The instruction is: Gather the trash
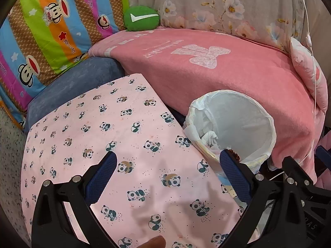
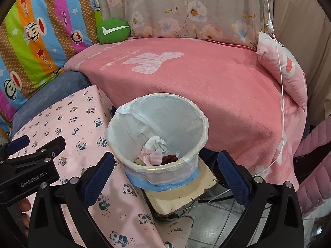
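Observation:
A small bin (image 2: 157, 124) lined with a white plastic bag stands beside the table covered in pink panda cloth (image 2: 68, 119). Crumpled white and pink tissues (image 2: 154, 150) and something dark red lie in its bottom. My right gripper (image 2: 165, 165) is open and empty, just above the bin's near rim. My left gripper (image 1: 167, 165) is open and empty over the panda cloth (image 1: 115, 140), with the bin (image 1: 238, 124) to its right. The left gripper's body also shows in the right wrist view (image 2: 31, 159).
A pink blanket (image 2: 206, 86) covers the sofa behind the bin. A green cushion (image 2: 113, 31), striped monkey bedding (image 2: 41, 31) and a floral pillow (image 2: 186, 10) lie at the back. The bin stands on a cream block (image 2: 186, 194) over tiled floor. A white cord (image 2: 279, 62) hangs at right.

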Available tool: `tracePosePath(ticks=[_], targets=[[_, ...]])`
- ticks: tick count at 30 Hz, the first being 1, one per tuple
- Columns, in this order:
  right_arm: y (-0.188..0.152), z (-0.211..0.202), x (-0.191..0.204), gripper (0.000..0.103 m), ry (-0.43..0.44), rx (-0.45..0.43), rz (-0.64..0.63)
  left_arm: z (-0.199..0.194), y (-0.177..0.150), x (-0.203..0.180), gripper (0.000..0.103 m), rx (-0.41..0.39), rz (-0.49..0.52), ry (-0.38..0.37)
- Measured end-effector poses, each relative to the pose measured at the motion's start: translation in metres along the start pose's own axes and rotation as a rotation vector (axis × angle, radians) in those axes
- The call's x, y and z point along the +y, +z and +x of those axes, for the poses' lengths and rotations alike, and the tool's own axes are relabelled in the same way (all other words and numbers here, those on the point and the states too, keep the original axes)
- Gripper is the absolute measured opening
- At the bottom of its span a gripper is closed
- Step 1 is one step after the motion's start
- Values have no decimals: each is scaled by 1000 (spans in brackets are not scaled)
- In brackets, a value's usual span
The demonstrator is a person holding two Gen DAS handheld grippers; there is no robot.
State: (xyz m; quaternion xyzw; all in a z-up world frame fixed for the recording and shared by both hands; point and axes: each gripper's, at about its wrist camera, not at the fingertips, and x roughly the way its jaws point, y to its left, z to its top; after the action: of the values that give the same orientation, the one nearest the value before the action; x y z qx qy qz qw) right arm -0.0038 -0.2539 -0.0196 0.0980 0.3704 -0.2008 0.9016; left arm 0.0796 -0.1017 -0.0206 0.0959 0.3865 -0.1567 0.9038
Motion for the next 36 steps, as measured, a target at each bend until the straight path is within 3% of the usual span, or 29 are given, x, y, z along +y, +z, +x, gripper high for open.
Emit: tracePosePath(ticks=[9, 25, 36], targets=[[-6, 1, -1, 99, 2, 6, -10, -1, -4, -2, 95, -5, -9, -19], [-10, 5, -6, 99, -4, 19, -6, 2, -9, -7, 95, 18, -11, 29], [-10, 9, -12, 99, -7, 26, 2, 3, -12, -13, 96, 10, -1, 21]])
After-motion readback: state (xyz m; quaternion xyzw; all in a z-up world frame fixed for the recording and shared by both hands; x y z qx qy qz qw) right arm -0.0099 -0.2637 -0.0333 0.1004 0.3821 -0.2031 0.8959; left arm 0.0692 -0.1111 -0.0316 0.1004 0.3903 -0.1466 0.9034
